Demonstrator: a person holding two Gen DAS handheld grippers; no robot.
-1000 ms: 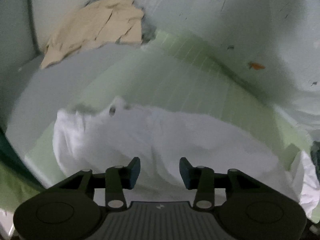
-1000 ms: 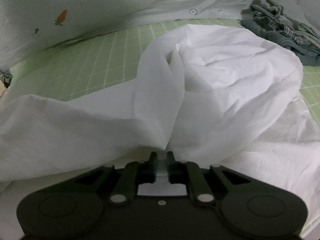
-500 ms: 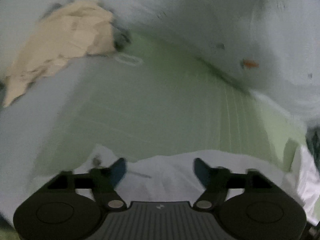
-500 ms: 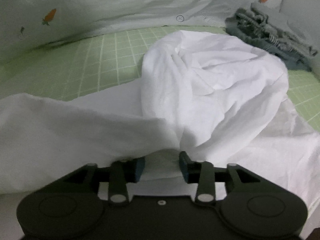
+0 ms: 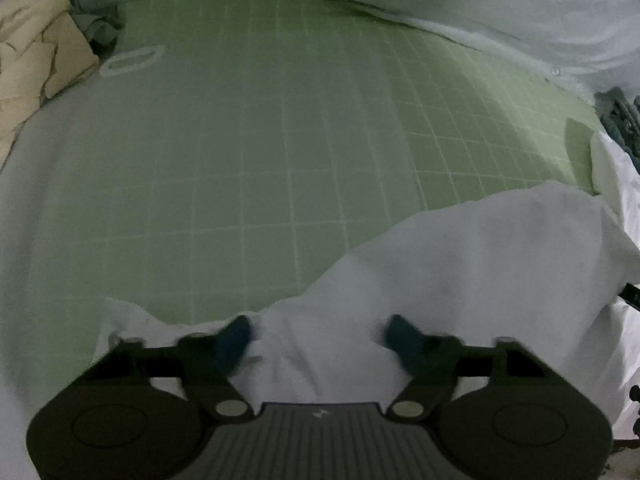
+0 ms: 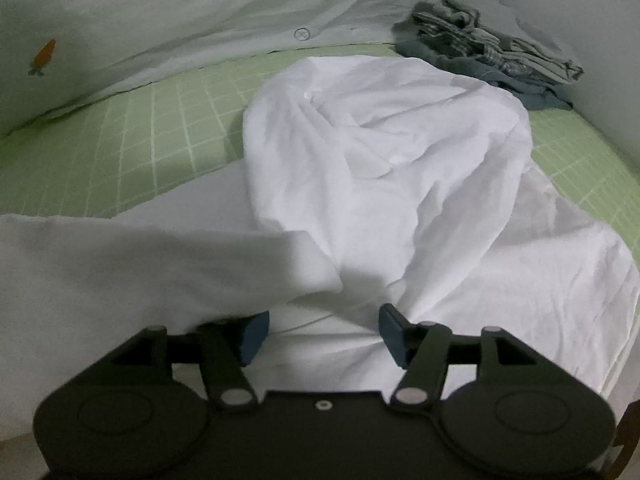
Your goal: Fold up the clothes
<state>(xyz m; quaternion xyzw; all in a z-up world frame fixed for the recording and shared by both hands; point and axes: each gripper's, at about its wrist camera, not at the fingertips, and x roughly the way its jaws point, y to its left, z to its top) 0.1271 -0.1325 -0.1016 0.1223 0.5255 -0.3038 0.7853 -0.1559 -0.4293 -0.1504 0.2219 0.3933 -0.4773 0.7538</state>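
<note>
A white garment [image 6: 384,152] lies crumpled on the green checked bed sheet [image 6: 120,152]. It also shows in the left wrist view [image 5: 460,264], at the lower right. My left gripper [image 5: 322,342] is open, its fingers low over the garment's near edge. My right gripper [image 6: 320,334] is open, with white cloth lying loose between and over its left fingertip [image 6: 252,334]. Neither gripper holds anything.
A beige garment [image 5: 36,64] lies heaped at the far left. A stack of folded grey and plaid clothes [image 6: 492,52] sits at the far right. A pale duvet with carrot prints [image 6: 160,20] runs along the back. A white ring [image 5: 132,60] lies on the sheet.
My right gripper opened and let go of the white garment, which settled on the bed. My left gripper swung down and right and opened wider.
</note>
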